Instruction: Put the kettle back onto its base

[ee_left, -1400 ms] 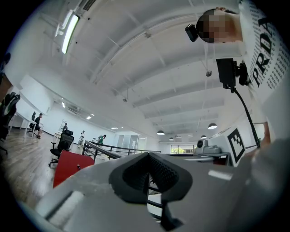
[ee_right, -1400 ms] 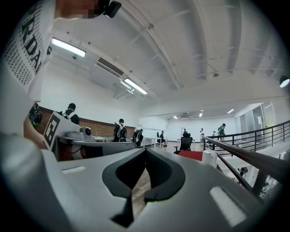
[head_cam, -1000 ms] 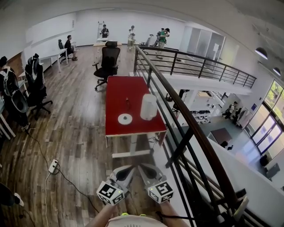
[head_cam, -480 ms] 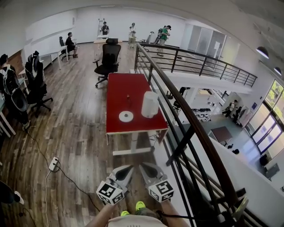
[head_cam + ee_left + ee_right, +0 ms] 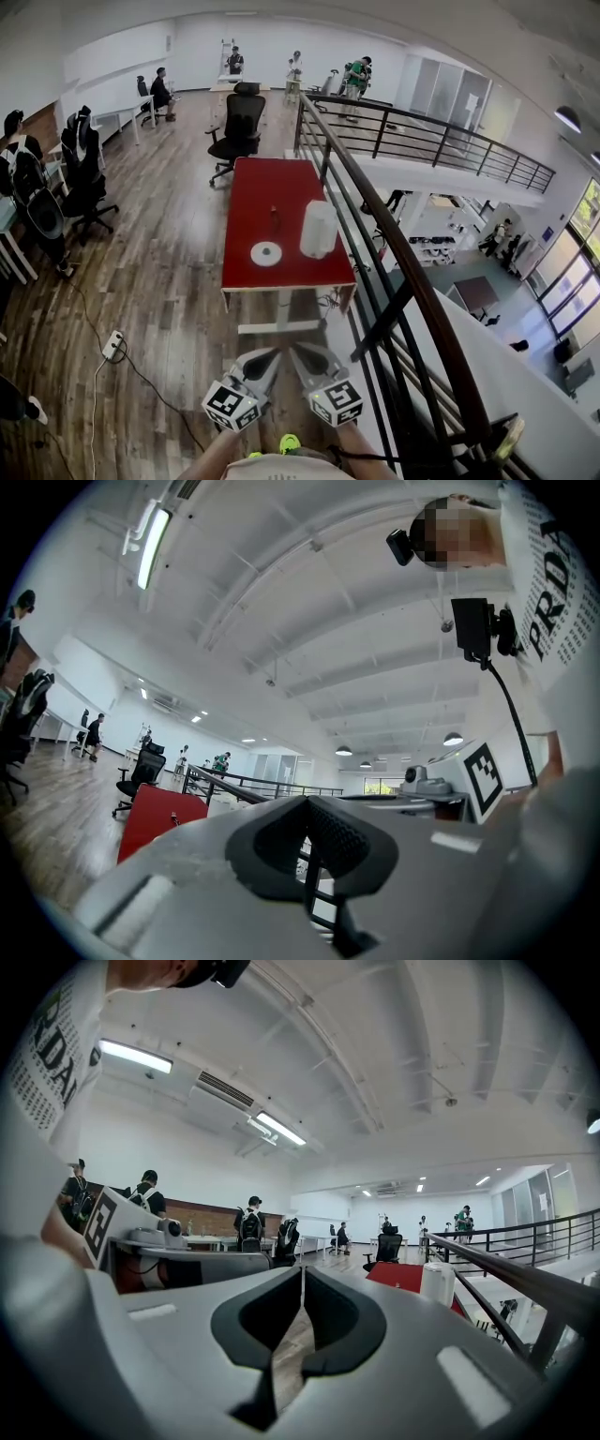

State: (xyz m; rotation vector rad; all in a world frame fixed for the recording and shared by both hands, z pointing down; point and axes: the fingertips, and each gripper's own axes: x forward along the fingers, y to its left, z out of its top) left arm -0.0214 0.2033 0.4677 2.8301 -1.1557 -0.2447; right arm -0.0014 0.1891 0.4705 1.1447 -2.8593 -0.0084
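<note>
The kettle (image 5: 318, 230) stands well beyond left tongs (image 5: 272, 355) and right tongs (image 5: 299, 350).

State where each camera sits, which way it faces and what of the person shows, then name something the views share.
Head view: on the person's head, looking steeply down and forward at the red table, kettle and base; forearms, left gripper and right gripper show.
Left gripper view: on that gripper, looking along its shut jaws toward the table; the person's shirt shows.
Right gripper view: on that gripper, looking along its shut jaws toward the kettle; the shirt shows too.
Shared: all three show the red table.
</note>
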